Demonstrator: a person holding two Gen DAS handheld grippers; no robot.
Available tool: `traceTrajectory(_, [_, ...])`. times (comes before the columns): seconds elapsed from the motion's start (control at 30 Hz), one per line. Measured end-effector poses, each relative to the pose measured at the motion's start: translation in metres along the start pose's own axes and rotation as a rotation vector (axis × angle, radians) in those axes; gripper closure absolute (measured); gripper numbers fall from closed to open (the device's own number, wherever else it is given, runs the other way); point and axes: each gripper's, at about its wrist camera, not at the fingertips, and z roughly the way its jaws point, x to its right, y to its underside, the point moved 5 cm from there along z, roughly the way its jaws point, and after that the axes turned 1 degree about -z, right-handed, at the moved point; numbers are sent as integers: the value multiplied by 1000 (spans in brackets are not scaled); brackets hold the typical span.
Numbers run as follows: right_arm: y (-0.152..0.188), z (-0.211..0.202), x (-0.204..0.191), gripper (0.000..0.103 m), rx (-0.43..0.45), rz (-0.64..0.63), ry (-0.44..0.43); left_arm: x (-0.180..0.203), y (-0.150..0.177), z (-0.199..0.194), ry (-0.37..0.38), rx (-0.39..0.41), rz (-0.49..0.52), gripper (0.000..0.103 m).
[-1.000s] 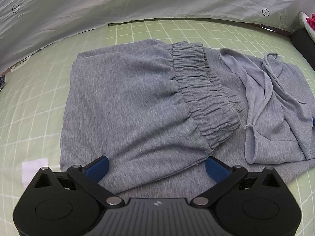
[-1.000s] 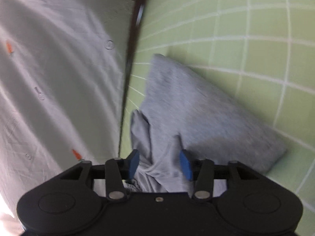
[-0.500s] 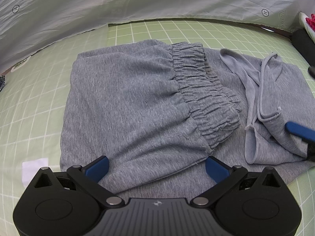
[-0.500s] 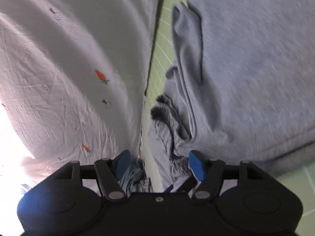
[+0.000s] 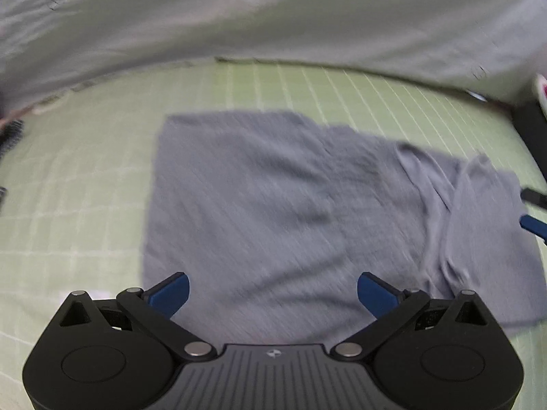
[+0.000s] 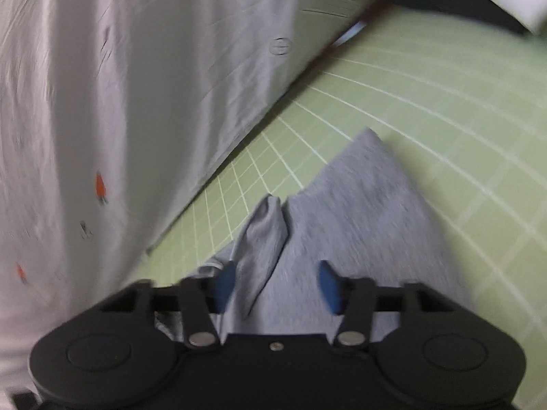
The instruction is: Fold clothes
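A grey garment [image 5: 273, 212] lies spread on the green gridded mat [image 5: 85, 188], its bulk toward the mat's middle and its looser, rumpled end reaching toward the right edge; the blur hides finer detail, so which parts of it are already doubled over cannot be made out with certainty. The left gripper [image 5: 272, 290] hovers at the near edge of the cloth with its blue fingers [image 5: 171, 290] spread wide and nothing between them, likely poised to take a hem or simply clear of the fabric. The right gripper [image 6: 276, 283] sits over the garment's right end, where a narrow bunched fold [image 6: 266, 235] runs up beside a flatter panel ending in a point [image 6: 369, 143]; its fingers are also apart, with cloth lying beneath the gap rather than pinched in it. Its blue fingertip shows at the right border of the left wrist view. A pale printed sheet [image 6: 136, 102] rises along the mat's far edge as a backdrop. Judging by the lie of the cloth, the right end remains uneven, so a tidy fold would seem to want that bunched strip flattened or gathered.
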Motion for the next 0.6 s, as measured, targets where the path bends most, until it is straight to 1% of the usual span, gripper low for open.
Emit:
traceTrajectory(0.1, [-4,14,-13,55,-4,-136,63,-17,-15,8,-78,16,-7,0])
traceTrajectory(0.23, [-9,38,-39,54,2,-261,104,-36,-23,31,-135,-32,-43,0])
traceTrajectory(0.3, [-9,52,-44,54,-13,-303,150,-45,-20,43,-151,-73,-69,0])
traceTrajectory(0.33, [-8,59,-46,54,-20,-323,172,-48,-18,46,-147,-81,-88,0])
traceTrajectory(0.4, [-7,73,-51,55,-35,-365,218,-54,-15,48,-119,-73,-136,0])
traceTrajectory(0.47, [-7,86,-55,71,-50,-407,264,-54,-13,50,-111,-59,-132,0])
traceTrajectory(0.5, [-6,93,-58,91,-57,-427,287,-53,-13,50,-111,-51,-126,0])
traceTrajectory(0.53, [-6,100,-60,99,-64,-448,310,-53,-12,50,-110,-43,-124,0])
traceTrajectory(0.57, [-6,105,-63,99,-69,-466,328,-52,-11,49,-110,-35,-122,0])
traceTrajectory(0.6, [-8,103,-66,100,-49,-468,308,-52,-11,49,-110,-27,-122,0])
